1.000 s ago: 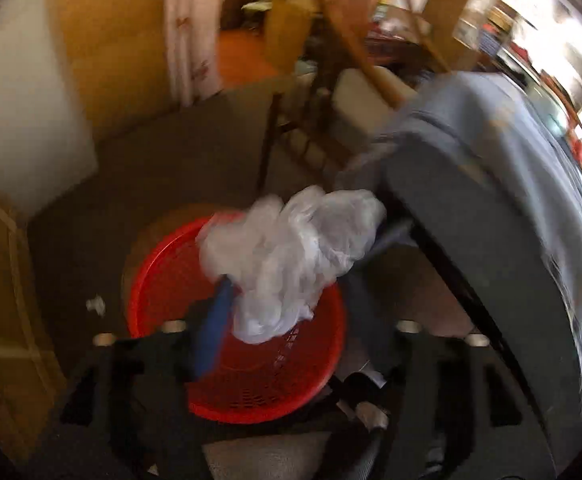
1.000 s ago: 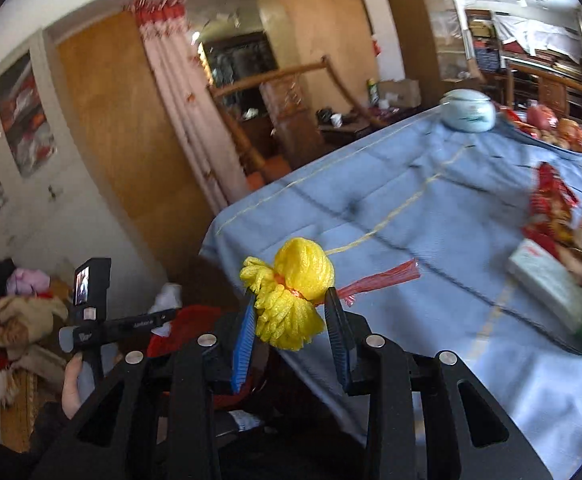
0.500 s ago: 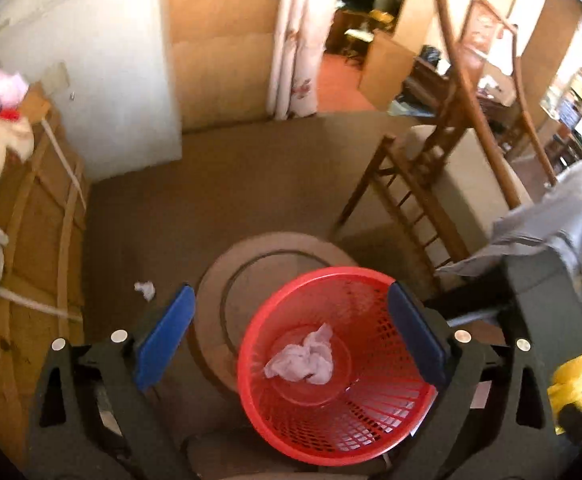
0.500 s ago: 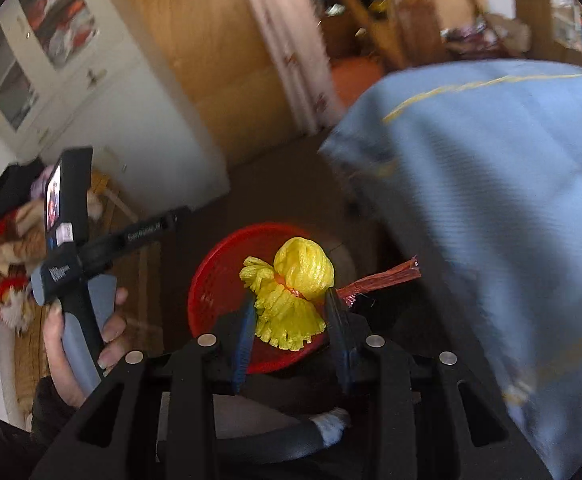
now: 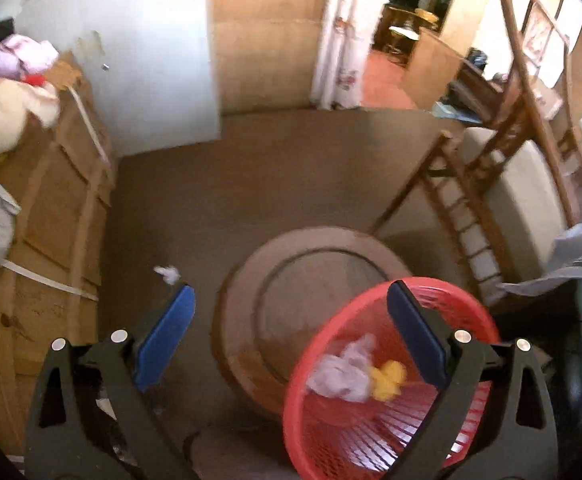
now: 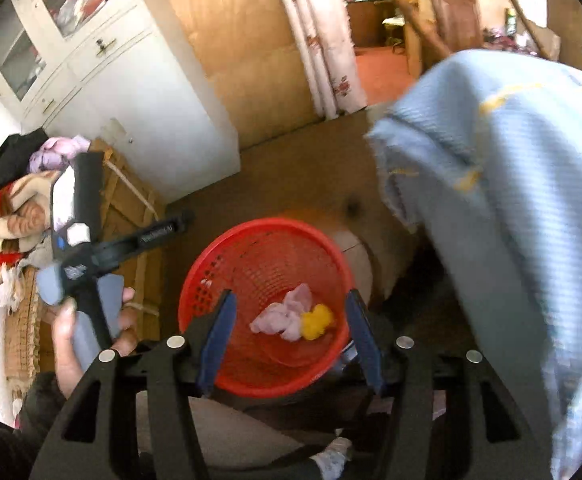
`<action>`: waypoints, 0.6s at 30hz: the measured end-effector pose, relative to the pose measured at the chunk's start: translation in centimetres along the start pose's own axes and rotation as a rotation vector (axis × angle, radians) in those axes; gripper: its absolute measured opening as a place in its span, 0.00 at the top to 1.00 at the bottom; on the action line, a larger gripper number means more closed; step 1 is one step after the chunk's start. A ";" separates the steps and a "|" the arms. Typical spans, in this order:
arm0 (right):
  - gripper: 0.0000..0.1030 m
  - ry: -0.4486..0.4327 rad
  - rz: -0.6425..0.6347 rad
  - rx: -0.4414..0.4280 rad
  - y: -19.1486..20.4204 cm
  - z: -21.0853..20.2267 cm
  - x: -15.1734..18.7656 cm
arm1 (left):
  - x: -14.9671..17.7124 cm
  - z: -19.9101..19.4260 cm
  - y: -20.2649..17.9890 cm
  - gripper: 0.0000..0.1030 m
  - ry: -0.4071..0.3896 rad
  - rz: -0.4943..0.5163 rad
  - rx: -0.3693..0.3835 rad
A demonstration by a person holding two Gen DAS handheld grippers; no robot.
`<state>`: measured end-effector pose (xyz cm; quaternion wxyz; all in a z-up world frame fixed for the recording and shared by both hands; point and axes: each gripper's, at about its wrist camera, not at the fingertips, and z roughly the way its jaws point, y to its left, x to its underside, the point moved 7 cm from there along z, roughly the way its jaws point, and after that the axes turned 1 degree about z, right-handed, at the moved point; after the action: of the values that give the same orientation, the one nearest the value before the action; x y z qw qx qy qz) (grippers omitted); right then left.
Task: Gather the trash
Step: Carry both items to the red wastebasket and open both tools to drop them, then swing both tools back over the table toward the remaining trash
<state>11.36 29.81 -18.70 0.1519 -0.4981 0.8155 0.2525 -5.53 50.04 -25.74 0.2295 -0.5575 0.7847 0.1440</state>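
Observation:
A red mesh basket [image 6: 227, 264] stands on the floor; in the left wrist view its rim [image 5: 443, 288] is at lower right. Inside lie a crumpled white plastic bag [image 6: 281, 314] and a yellow net [image 6: 317, 320]; both also show in the left wrist view, bag [image 5: 341, 372] and net [image 5: 389, 380]. My right gripper [image 6: 291, 308] is open and empty above the basket. My left gripper [image 5: 289, 300] is open and empty, left of and above the basket. It also shows in the right wrist view [image 6: 81, 224].
A small white scrap [image 5: 167, 274] lies on the brown floor. A round board [image 5: 251, 280] lies under the basket. Cardboard boxes [image 5: 51, 208] with clothes stand left. A wooden chair [image 5: 491, 184] and a blue-clothed table [image 6: 511, 200] are right.
My left gripper dropped the white bag into the basket and drew off to the left. My right gripper swung over the basket, opened and released the yellow net into it.

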 end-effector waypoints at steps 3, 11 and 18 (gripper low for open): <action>0.44 -0.050 0.014 0.039 -1.8 -1.6 0.0 | 1.0 2.1 0.4 0.10 -0.059 0.026 -0.120; 0.44 -0.136 0.064 0.056 -5.0 -6.7 2.2 | 1.5 4.3 -3.3 0.10 -0.106 0.075 -0.039; 0.40 -0.184 0.041 0.061 -4.8 -9.6 4.7 | 0.5 2.5 -6.9 0.10 -0.165 0.089 0.014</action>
<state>13.52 19.17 -14.31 0.2361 -0.4512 0.8155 0.2751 1.35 48.55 -27.94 0.2906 -0.5067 0.7880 0.1943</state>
